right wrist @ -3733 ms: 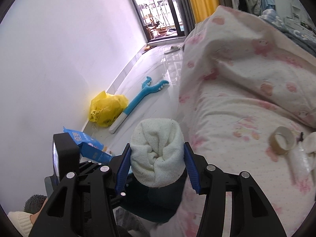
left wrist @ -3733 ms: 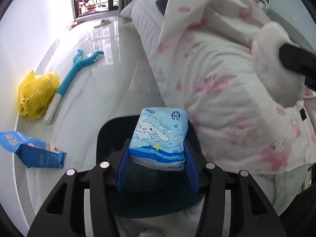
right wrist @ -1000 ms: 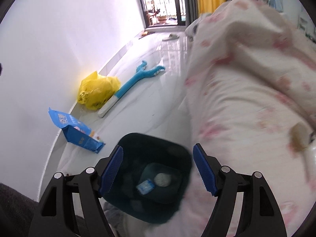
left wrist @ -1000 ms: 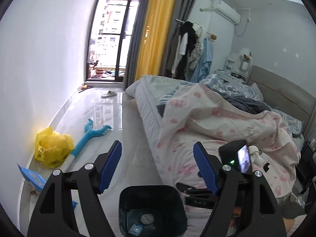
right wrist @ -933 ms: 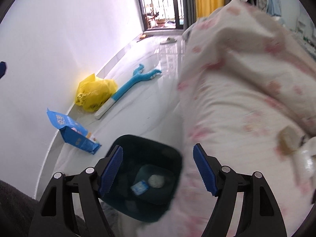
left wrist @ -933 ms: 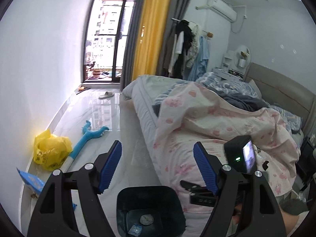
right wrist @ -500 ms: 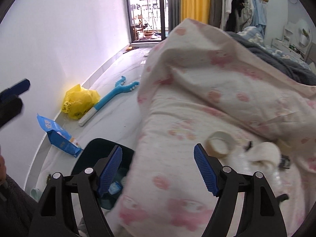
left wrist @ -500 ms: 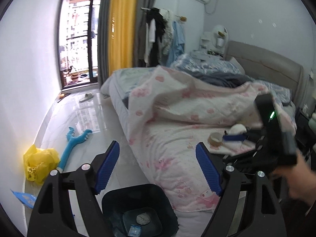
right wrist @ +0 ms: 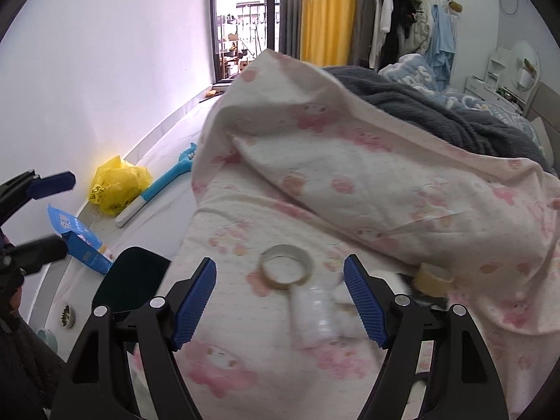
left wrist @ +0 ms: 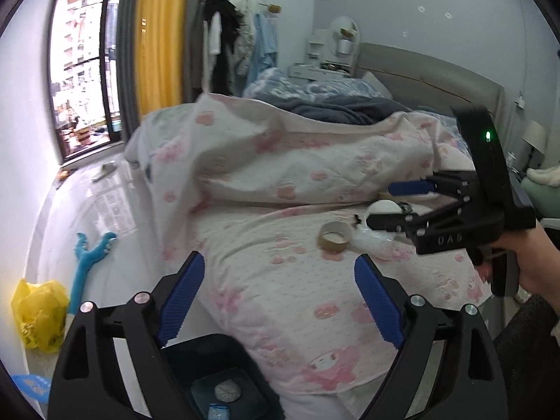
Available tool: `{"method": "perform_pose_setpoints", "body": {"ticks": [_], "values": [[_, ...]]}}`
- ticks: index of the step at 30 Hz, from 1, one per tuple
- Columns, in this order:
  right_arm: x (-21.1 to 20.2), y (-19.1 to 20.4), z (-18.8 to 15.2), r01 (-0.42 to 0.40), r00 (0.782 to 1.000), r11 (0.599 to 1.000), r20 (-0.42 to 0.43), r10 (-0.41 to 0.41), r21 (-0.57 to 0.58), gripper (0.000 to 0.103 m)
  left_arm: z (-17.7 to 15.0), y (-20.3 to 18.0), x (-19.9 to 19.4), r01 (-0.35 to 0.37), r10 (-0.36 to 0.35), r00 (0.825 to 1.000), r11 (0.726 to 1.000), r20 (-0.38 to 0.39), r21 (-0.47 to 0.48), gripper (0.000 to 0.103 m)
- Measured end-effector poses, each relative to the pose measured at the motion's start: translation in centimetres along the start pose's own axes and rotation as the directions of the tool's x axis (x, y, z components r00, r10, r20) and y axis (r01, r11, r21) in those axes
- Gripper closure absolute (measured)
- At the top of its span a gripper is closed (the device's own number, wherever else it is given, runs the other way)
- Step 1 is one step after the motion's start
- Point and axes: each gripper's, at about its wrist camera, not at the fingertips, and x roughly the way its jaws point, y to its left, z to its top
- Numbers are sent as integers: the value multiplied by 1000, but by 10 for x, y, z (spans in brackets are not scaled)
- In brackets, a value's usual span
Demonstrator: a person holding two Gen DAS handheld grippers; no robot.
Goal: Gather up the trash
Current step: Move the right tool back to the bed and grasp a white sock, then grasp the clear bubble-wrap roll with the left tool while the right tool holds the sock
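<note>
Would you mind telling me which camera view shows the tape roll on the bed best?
The right wrist view: the tape roll lies flat on the pink bedspread, large and close ahead of the open right gripper, its ring fully visible. In the left wrist view it looks smaller and farther off, left of that gripper.

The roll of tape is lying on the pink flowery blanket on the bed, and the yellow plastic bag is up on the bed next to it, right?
Not quite. The tan roll of tape does lie on the pink patterned blanket, but the crumpled yellow plastic bag is not on the bed. It sits down on the white floor by the wall, beside a blue long-handled brush. The right wrist view shows this.
</note>
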Motion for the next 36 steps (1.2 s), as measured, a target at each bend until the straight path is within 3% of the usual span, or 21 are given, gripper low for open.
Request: {"method": "perform_pose_setpoints", "body": {"ticks": [6,18,25,27,29,36], "values": [[9,-36,-9,18,999,1000,-28,-18,18,27,4,-20,31,90,-88,995,995,-50,32,14],[35,-66,-27,42,995,999,-87,-45,-32,27,2,-47,74,171,-162,977,984,-137,53,14],[48,-69,-32,61,990,997,-121,-67,-51,46,3,-67,97,245,-234,956,969,-177,38,16],[50,-71,-32,56,990,997,-127,-62,-53,58,2,-73,102,253,-242,952,966,-186,42,16],[51,-73,-34,55,990,997,-129,-61,-49,64,1,-79,107,260,-247,949,965,-195,43,16],[35,-86,-34,26,995,1000,-95,-26,1,67,-1,-93,123,270,-256,942,962,-216,34,16]]}}
